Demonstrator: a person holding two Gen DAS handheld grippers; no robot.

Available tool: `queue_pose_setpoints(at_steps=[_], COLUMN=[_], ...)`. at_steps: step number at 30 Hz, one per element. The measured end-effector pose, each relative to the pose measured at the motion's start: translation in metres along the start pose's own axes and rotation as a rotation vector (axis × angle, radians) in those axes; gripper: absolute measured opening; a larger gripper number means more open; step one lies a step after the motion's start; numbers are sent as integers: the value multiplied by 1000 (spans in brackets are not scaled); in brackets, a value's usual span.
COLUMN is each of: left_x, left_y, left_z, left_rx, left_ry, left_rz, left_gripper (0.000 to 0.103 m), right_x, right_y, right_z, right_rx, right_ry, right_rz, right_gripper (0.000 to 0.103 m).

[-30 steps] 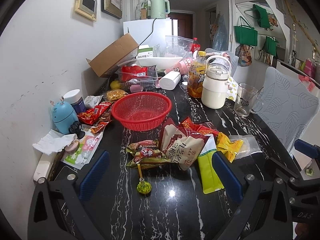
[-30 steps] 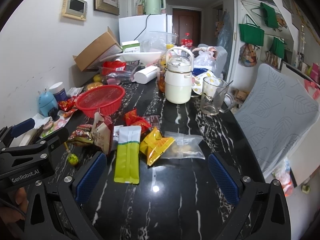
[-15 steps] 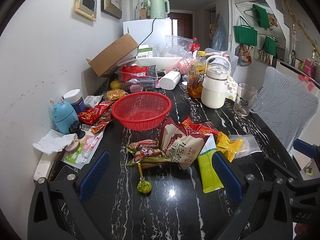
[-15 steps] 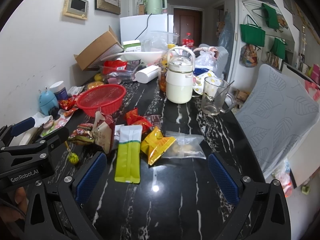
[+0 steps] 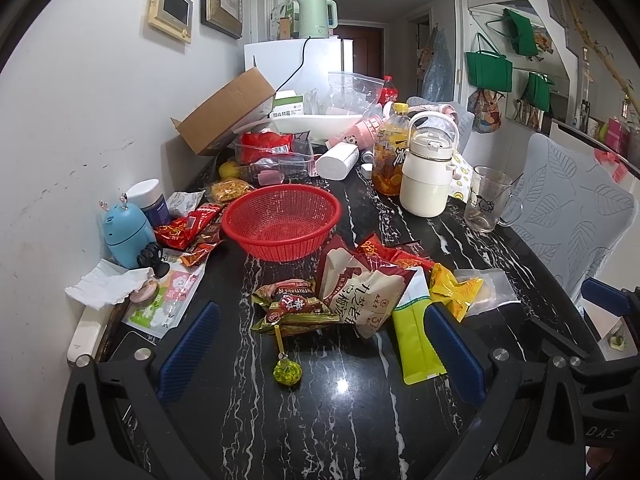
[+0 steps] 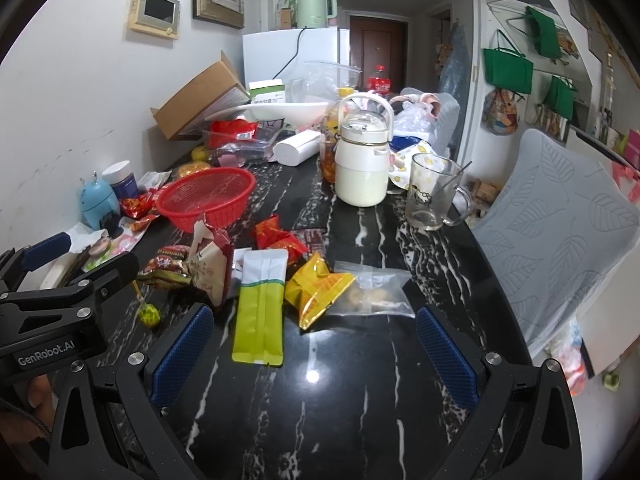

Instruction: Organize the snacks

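Note:
An empty red mesh basket (image 5: 282, 220) (image 6: 208, 200) stands on the black marble table (image 5: 340, 420). In front of it lies a pile of snacks: a beige and maroon bag (image 5: 360, 292) (image 6: 210, 264), a dark red packet (image 5: 292, 306), a green and white pouch (image 5: 416, 340) (image 6: 260, 308), a yellow packet (image 5: 452, 290) (image 6: 316, 284), a clear bag (image 6: 376, 292) and a green lollipop (image 5: 287, 371) (image 6: 148, 314). My left gripper (image 5: 320, 348) is open and empty, just short of the pile. My right gripper (image 6: 312, 354) is open and empty, near the pouch.
A white jug (image 5: 428, 176), an orange drink bottle (image 5: 390, 160) and a glass mug (image 5: 486, 200) stand at the right rear. More red snack packets (image 5: 188, 226), a blue gadget (image 5: 126, 232), tissue (image 5: 108, 286) and a cardboard box (image 5: 228, 110) line the left wall. A grey chair (image 6: 560, 232) stands right.
Both grippers have crept slightly forward towards the snack pile. Nothing on the table has moved.

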State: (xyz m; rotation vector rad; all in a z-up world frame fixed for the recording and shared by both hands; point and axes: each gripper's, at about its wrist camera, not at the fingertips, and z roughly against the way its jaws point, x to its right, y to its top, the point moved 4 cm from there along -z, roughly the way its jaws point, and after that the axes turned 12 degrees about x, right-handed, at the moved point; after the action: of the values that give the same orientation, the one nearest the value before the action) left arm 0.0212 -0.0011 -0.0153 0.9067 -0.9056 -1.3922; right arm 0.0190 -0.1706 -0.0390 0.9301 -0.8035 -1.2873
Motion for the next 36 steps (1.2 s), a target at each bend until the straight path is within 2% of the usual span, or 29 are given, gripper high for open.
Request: queue_pose_setpoints(at_steps=[15, 31, 36], left_x=[-14, -55, -63], left_y=[-6, -32, -41], left_z=[-9, -25, -33], left_rx=[-24, -62, -82], left_ry=[12, 45, 36], left_rz=[16, 58, 73], left_gripper=[103, 103, 103], right_x=[-8, -32, -38], right_y=[-7, -36, -41], right_z=[-10, -54, -68], right_rx=[-24, -115, -127], right_ry=[31, 117, 138], right_rz=[12, 18, 15], right_gripper=[103, 103, 100])
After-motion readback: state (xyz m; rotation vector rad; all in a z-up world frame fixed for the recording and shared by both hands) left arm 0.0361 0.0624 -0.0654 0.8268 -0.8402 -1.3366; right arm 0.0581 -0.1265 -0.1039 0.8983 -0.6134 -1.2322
